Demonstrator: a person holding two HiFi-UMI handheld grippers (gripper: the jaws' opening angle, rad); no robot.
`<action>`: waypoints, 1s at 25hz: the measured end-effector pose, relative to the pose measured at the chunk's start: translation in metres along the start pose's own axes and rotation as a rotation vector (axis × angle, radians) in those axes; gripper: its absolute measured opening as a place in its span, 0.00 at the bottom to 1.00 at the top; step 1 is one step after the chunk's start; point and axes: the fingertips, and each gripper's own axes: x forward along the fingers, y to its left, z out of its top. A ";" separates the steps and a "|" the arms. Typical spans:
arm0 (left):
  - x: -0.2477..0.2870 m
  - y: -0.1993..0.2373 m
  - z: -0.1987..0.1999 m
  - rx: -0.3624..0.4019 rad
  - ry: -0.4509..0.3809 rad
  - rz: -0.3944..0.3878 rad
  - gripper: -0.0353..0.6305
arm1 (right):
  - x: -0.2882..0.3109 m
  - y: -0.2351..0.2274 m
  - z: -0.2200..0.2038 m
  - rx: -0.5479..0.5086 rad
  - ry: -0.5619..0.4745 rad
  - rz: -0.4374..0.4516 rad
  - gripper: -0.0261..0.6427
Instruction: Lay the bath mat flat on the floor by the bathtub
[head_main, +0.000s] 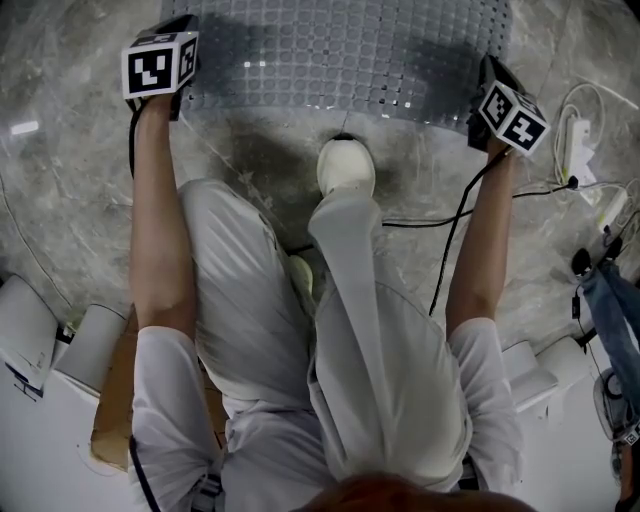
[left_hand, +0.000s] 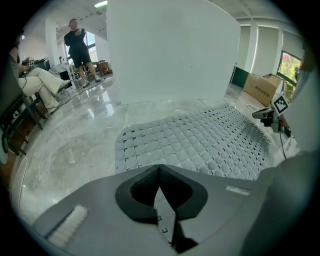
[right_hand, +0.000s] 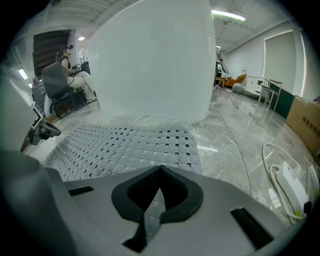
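Head view: the grey bath mat (head_main: 340, 55) is spread on the marble floor (head_main: 60, 200), its near corners taken by the left gripper (head_main: 178, 100) and right gripper (head_main: 478, 128).
Left gripper view: the fingers (left_hand: 137, 195) are closed on the mat's edge, with the white bathtub (left_hand: 170, 50) just beyond the mat.
Right gripper view: the fingers are likewise clamped on the mat.

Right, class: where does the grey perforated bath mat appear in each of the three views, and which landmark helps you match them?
Head view: bath mat across the top centre, on the marble floor.
Left gripper view: mat centre to right, stretching towards the white bathtub.
Right gripper view: mat centre to left, below the bathtub.
Shared landmark: the bathtub, behind the mat in both gripper views; the head view does not show it.
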 end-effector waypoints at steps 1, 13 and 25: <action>0.000 -0.001 -0.001 0.006 0.008 0.000 0.05 | 0.000 0.000 -0.001 0.003 0.002 0.001 0.04; 0.003 -0.015 0.007 0.015 -0.005 -0.021 0.05 | -0.004 0.014 0.016 -0.016 -0.045 0.039 0.04; 0.009 -0.041 0.031 -0.028 -0.027 -0.172 0.05 | -0.005 0.083 0.046 -0.049 -0.087 0.149 0.04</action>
